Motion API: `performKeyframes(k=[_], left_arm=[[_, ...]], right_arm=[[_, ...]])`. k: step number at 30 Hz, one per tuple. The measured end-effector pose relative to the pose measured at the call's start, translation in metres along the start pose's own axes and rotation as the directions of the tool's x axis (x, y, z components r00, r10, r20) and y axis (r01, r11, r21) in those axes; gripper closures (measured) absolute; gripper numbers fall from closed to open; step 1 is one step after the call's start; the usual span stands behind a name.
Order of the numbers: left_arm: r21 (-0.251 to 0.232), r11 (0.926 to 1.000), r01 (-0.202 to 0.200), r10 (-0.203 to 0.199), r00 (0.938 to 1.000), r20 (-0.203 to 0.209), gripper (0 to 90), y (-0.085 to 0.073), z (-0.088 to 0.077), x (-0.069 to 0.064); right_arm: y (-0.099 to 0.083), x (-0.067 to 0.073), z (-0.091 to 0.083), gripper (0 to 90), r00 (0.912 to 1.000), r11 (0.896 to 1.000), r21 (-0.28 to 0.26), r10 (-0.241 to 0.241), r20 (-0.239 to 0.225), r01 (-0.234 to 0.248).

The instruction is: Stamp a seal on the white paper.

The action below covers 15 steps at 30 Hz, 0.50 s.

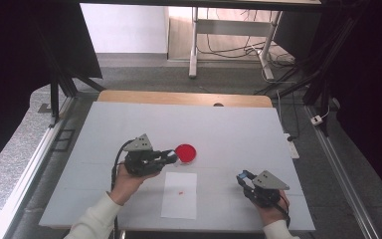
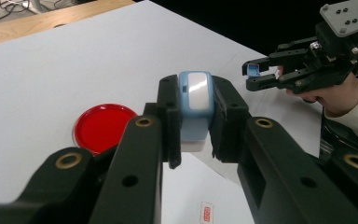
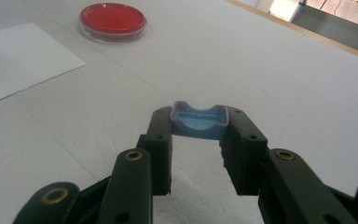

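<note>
My left gripper (image 1: 171,156) (image 2: 195,123) is shut on a light blue stamp body (image 2: 196,93) with a white base, held just left of a round red ink dish (image 1: 186,153) (image 2: 103,127) (image 3: 113,19). Below it lies a white paper sheet (image 1: 180,199) (image 2: 189,196) (image 3: 18,58) carrying a small red stamp mark (image 1: 180,192) (image 2: 206,212). My right gripper (image 1: 242,177) (image 3: 199,135) (image 2: 256,77) hovers low at the front right, shut on a small blue cap (image 3: 199,120) (image 2: 252,69) with its hollow side facing up.
A white mat (image 1: 238,129) covers the wooden table (image 1: 184,97). Beyond the far edge stand a desk frame (image 1: 194,45) and cables on the floor. A rail (image 1: 338,164) runs along the right side.
</note>
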<state>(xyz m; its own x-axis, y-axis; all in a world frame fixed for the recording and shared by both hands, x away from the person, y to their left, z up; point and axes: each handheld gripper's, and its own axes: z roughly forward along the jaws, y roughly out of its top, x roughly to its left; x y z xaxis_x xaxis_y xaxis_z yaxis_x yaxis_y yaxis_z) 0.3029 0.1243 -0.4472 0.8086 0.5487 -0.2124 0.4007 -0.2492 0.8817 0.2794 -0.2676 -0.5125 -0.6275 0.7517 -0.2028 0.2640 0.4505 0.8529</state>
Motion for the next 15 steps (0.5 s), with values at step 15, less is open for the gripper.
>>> performKeyframes(k=[15], left_arm=[[0.008,1.0000,-0.002,0.002,1.0000,0.006,75.0,-0.0006,0.0024,-0.0011]], right_arm=[[0.0010,0.0019,0.0003,64.6,1.0000,1.000,-0.009,-0.008,-0.005,0.008]])
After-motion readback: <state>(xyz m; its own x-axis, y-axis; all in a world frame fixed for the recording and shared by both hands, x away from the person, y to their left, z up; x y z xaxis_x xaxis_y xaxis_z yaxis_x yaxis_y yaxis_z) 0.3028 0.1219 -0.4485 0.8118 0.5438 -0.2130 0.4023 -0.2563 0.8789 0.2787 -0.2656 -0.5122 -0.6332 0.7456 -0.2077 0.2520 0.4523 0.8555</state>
